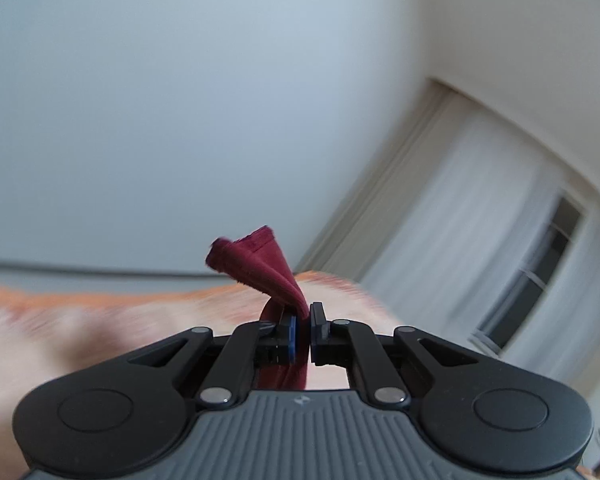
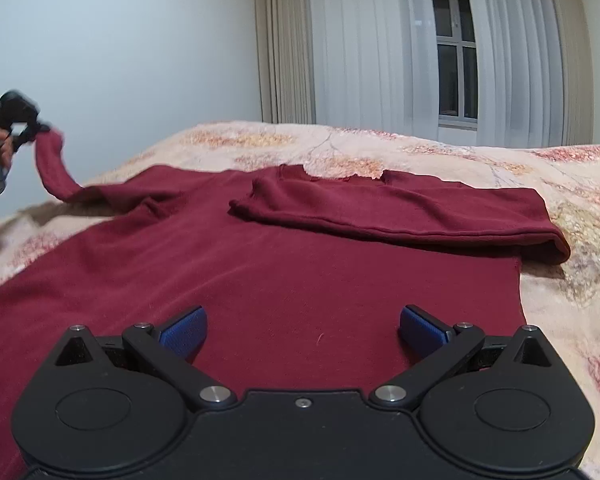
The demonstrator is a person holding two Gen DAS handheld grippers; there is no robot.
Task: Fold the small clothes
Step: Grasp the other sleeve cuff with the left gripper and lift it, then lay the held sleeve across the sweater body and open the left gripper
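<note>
**Caller:** Right tongs first, they're nearest the lens. What have you got?

**Me:** My right gripper (image 2: 303,330) hangs released, blue pads spread wide with nothing between them, low over the body of the maroon sweater (image 2: 260,280). That garment lies spread on the floral bedspread (image 2: 560,184), hem end toward me, neckline out at twelve o'clock.

**Caller:** And the sleeves?

**Me:** One sleeve (image 2: 400,216) is already laid across the chest, running from about twelve round to two o'clock, its cuff end near the middle. The other sleeve (image 2: 54,168) is up off the bed at ten o'clock, rising to my left gripper (image 2: 40,128).

**Caller:** Is that left one really gripping?

**Me:** Clenched, yes. On its own camera the left gripper (image 1: 303,326) has its pads pinched on the cuff (image 1: 256,264), cloth flaring out past the tips toward eleven o'clock and more hanging down behind. Bedspread there is a blur, with the curtains (image 1: 480,200) off at three o'clock.

**Caller:** So which step is this?

**Me:** I'd call it the second sleeve fold, mid-lift. Next, I reckon, the left tongs must carry that cuff across toward one o'clock and lay it over the chest beside the first sleeve, flat and without a twist. My right may need to pin the body so it doesn't drag.
</note>
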